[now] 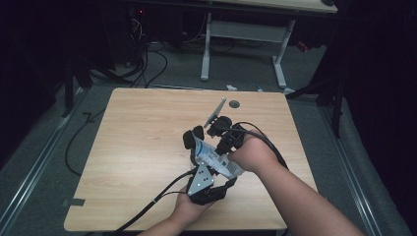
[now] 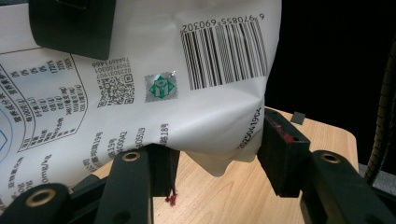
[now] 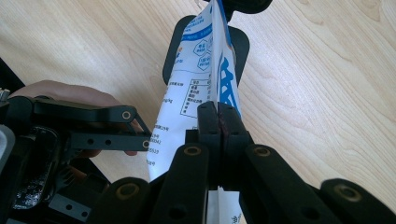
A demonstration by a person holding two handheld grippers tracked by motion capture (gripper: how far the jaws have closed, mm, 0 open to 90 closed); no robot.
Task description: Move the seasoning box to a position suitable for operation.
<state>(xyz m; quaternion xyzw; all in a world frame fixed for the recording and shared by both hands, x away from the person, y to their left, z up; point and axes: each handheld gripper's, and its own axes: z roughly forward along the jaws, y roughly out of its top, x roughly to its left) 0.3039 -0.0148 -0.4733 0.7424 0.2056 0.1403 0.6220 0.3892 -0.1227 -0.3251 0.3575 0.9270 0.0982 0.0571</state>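
Note:
A white pouch (image 1: 211,157) with blue print hangs above the wooden table (image 1: 137,147), between my two grippers. My right gripper (image 3: 218,116) is shut on one edge of the pouch (image 3: 196,79), its pads pressed together over the film. In the high view the right gripper (image 1: 228,161) sits at the pouch's right end. My left gripper (image 2: 217,158) is open, jaws wide apart, and the barcode side of the pouch (image 2: 187,93) hangs down between them. The pouch's creased corner touches one of the pads (image 2: 280,149). The left gripper (image 1: 199,162) comes in from below the pouch.
A flat, rounded black object (image 3: 240,44) lies on the table behind the pouch, also visible as a black object (image 1: 189,138) in the high view. A small round hole (image 1: 234,103) marks the table's far edge. A white desk frame (image 1: 243,44) and cables stand on the floor beyond.

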